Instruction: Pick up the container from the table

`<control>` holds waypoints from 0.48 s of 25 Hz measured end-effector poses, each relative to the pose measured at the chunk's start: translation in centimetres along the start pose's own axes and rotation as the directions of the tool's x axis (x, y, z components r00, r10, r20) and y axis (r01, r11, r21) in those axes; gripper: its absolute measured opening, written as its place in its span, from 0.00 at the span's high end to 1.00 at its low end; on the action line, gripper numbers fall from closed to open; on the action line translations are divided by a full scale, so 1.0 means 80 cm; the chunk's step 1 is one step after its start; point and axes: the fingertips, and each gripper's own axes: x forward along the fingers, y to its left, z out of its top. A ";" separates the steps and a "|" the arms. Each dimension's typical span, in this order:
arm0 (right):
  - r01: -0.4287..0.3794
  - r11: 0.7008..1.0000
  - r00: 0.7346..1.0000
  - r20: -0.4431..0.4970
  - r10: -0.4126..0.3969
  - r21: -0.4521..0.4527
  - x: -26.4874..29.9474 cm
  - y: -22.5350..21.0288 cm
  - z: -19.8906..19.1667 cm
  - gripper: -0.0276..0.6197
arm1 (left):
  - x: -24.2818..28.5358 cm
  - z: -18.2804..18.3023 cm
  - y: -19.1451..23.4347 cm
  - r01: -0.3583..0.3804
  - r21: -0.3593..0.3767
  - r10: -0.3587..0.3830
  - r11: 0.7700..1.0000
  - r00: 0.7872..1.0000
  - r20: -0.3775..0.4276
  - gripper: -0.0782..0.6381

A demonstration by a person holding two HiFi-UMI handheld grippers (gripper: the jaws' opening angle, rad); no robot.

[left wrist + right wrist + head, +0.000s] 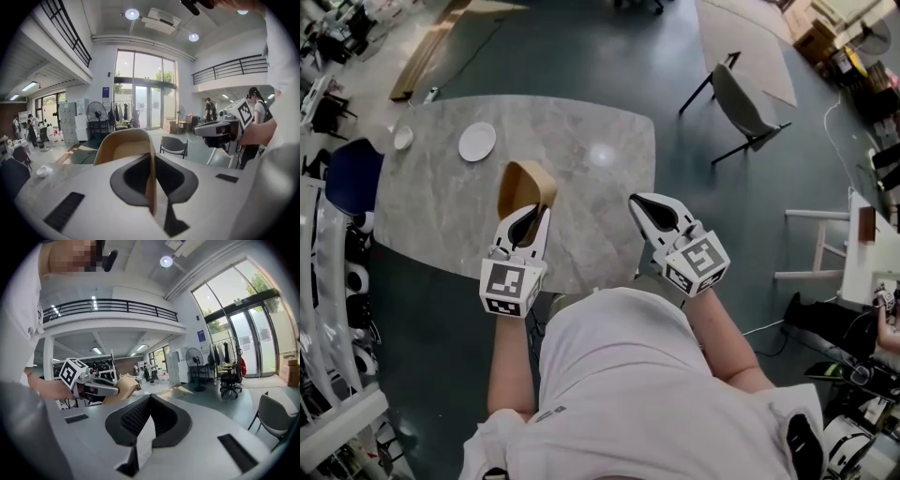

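Container point(527, 186), tan and thin-walled, is pinched by one side wall between the nearly closed jaws of the left gripper point(528, 216), above the marble table point(591, 150). The right gripper point(645, 204) is closed on nothing. The grip should be kept firm and the container level, so that the thin wall neither slips nor buckles.

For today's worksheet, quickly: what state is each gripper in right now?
Left gripper: shut on the tan container wall.
Right gripper: shut, holding nothing.

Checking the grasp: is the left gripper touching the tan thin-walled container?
Touching. Left gripper view: the left gripper pinches the wall of the tan thin-walled container between its jaws.
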 end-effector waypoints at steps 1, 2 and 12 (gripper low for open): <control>-0.007 1.000 1.000 0.015 0.007 -0.005 0.001 0.002 0.006 0.94 | -0.004 0.005 0.001 -0.003 -0.014 0.004 1.000 1.000 0.023 0.86; -0.015 1.000 1.000 0.027 0.015 -0.009 0.002 0.003 0.011 0.94 | -0.009 0.010 0.002 -0.009 -0.023 0.010 1.000 0.999 0.044 0.85; -0.079 0.994 0.993 0.082 0.086 -0.077 0.016 0.026 0.038 0.94 | -0.038 0.050 0.010 -0.030 -0.051 0.039 0.998 0.979 0.200 0.86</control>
